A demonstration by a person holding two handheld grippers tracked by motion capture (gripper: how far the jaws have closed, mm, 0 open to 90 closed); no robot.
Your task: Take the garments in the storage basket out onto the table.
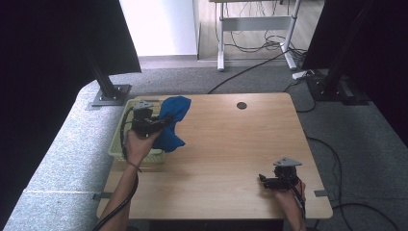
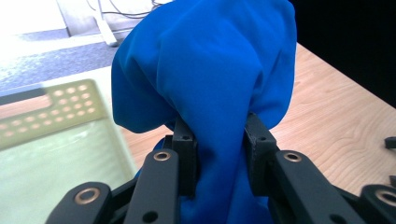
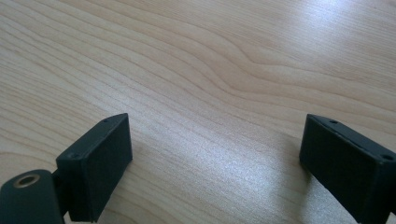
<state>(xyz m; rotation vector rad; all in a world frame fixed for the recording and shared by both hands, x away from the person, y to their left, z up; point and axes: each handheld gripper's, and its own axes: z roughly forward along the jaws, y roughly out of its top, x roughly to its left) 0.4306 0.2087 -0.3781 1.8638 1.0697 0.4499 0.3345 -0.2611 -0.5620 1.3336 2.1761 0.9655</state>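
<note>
A blue cloth [image 2: 205, 84] was pinched tight between the jaws of the left gripper [image 2: 219, 154]. The cloth was held up at the right edge of a pale green basket [image 1: 117, 139], at the left side of the wooden table [image 1: 231, 144]. The right gripper [image 3: 215, 163] was kept low over bare wood, well apart, its jaws spread wide with nothing between them.

Left tool [image 2: 219, 140] clamps blue cloth [image 2: 210, 70] beside pale basket [image 2: 51, 107].
</note>
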